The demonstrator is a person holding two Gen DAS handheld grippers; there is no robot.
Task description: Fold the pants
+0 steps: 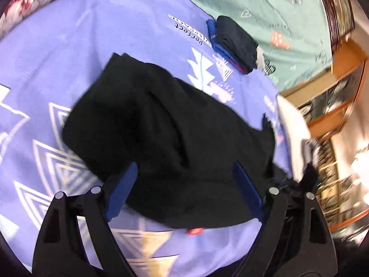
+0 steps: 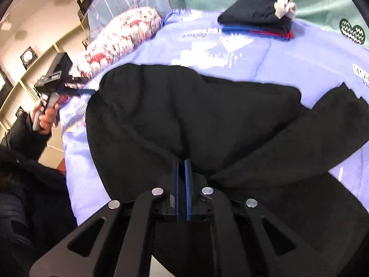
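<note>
Black pants [image 1: 161,133] lie bunched on the lavender bed sheet [image 1: 57,57]. My left gripper [image 1: 184,173] is open, its blue pads spread wide on either side of the pants' near edge, holding nothing. A small red label [image 1: 195,230] shows at the hem. In the right wrist view the pants [image 2: 196,115] spread across the sheet [image 2: 288,55], one part trailing to the right. My right gripper [image 2: 182,164] is shut on a fold of the black pants. The left gripper [image 2: 86,91] shows at the far left, held in a hand.
A stack of folded clothes, dark navy over blue and red [image 1: 235,43] [image 2: 258,18], sits at the far side of the bed. A floral pillow [image 2: 120,39] lies at the left. A green patterned blanket [image 1: 265,11] covers the back. Wooden shelves [image 1: 341,73] stand beyond the bed.
</note>
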